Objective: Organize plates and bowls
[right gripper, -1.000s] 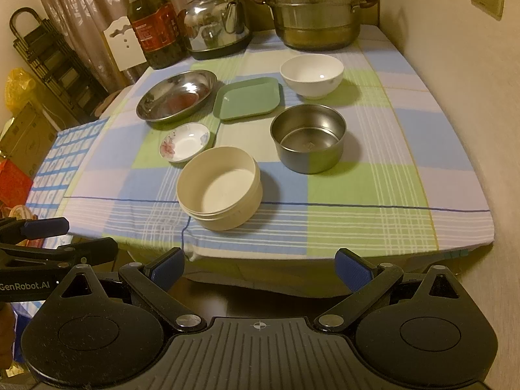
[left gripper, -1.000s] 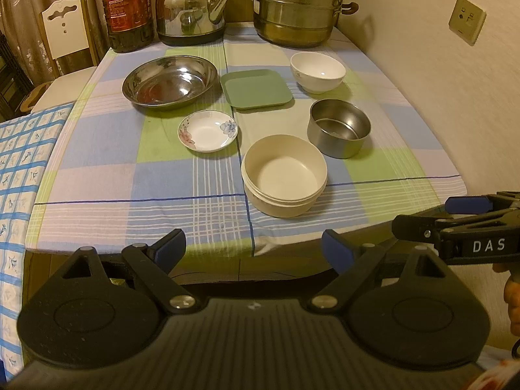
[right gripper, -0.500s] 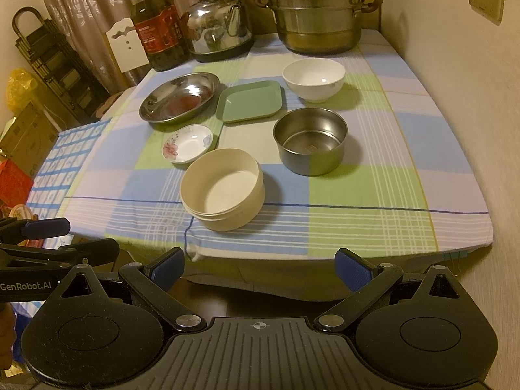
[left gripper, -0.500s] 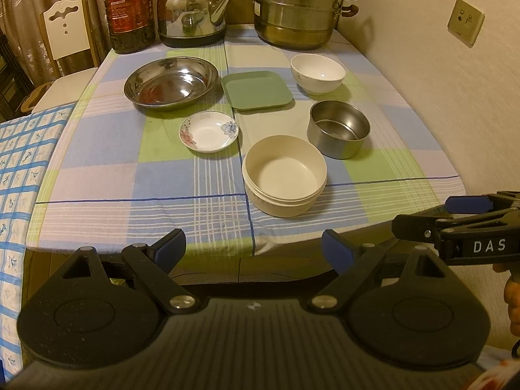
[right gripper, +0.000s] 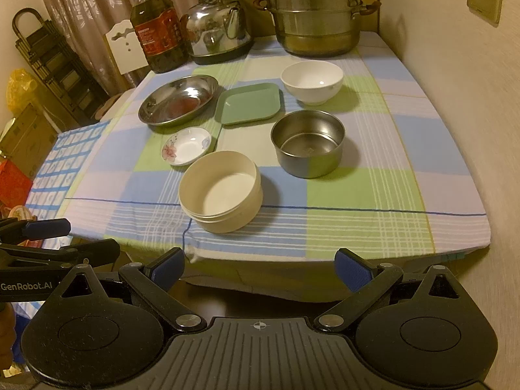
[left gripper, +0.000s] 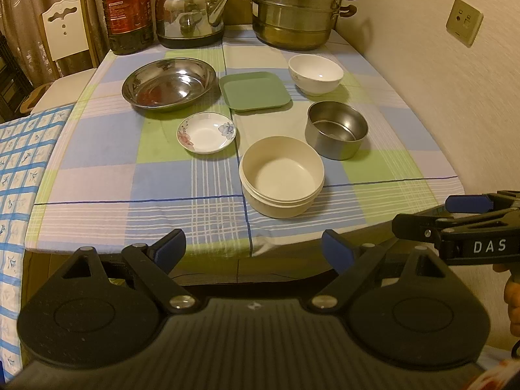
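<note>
On the checked cloth (left gripper: 97, 175) ahead of us sit six dishes, none stacked. Nearest our grippers is the cream bowl (left gripper: 282, 177), which looks like two nested bowls, though we cannot be sure. Just behind it to the right stands the steel bowl (left gripper: 336, 134), and behind that the white bowl (left gripper: 316, 74). Left of the cream bowl lies the flowered saucer (left gripper: 207, 132); behind it the steel dish (left gripper: 169, 83) and the green plate (left gripper: 254, 90) lie side by side, close but not touching.

We hold our left gripper (left gripper: 253, 251) short of the table edge, its blue pads spread wide with nothing between them. Our right gripper (right gripper: 260, 266) is likewise spread and empty, hanging just short of the cloth's near edge, in front of the cream bowl and steel bowl.

Along the far end stand an oil bottle (left gripper: 127, 13), a kettle (left gripper: 191, 9) and a steamer pot (left gripper: 294, 9).
</note>
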Demonstrator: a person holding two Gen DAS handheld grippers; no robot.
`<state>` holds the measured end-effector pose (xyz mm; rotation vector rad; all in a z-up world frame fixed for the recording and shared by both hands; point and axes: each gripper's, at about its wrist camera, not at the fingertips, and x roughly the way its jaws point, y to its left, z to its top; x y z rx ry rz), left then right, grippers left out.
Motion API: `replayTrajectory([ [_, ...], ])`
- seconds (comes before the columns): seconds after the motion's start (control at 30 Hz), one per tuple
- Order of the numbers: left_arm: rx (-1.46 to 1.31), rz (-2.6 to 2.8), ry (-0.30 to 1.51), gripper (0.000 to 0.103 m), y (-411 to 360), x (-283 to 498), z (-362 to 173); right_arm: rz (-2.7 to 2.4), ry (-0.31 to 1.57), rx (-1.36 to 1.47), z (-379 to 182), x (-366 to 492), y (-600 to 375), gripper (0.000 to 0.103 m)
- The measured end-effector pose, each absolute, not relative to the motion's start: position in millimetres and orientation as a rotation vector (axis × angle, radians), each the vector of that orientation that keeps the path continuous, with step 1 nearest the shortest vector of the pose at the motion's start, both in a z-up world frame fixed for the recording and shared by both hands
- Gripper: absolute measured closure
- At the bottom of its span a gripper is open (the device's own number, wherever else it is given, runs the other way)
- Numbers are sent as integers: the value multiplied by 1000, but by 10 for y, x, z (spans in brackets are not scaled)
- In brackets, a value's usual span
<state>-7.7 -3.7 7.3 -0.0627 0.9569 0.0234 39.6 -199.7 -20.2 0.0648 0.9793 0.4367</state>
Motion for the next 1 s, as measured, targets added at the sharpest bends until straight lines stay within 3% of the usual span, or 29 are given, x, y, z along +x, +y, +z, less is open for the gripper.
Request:
replayTrajectory([
  [1.0, -63, 24, 954, 13, -39, -83, 70, 440, 970, 65, -193, 408, -2023, 4],
])
